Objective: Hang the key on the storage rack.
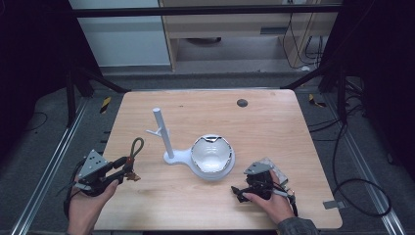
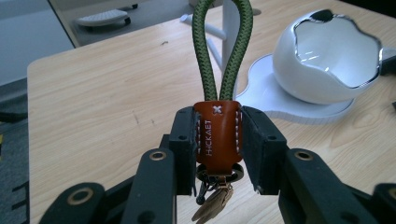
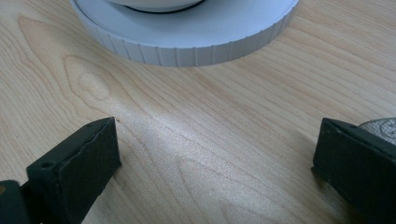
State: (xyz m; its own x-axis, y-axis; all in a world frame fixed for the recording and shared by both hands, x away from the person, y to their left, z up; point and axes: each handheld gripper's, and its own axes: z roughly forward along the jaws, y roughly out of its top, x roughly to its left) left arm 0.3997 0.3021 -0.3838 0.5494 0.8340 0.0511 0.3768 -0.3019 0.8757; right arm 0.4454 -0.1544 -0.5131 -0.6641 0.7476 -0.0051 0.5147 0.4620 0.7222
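- The left gripper (image 2: 218, 149) pinches a keychain strap by its brown leather tab (image 2: 217, 137); both pads press on the tab's sides.
- The strap's green cord loop (image 2: 223, 46) stands upright above the jaws, and a small metal clasp (image 2: 212, 196) hangs below the tab.
- In the high view the left gripper (image 1: 128, 168) is held near the table's left near edge, with the cord loop (image 1: 136, 146) raised clear of the wooden table (image 1: 274, 122).
- The white peg stand (image 1: 162, 132) is upright at mid-table, right of and beyond the strap, and well apart from it. A short side branch (image 1: 155, 132) projects from its post.
- The white bowl-shaped dish (image 1: 211, 153) sits on the stand's round base (image 3: 187, 42), just right of the post.
- The right gripper (image 1: 243, 192) rests at the near right of the table, its jaws spread wide over bare wood, holding nothing (image 3: 215, 163).
- Judged status: pick-up of the strap is complete. The likely remaining work is to carry the loop to the stand and drop it over the post or branch, then release.
- Nothing hangs on the stand yet.
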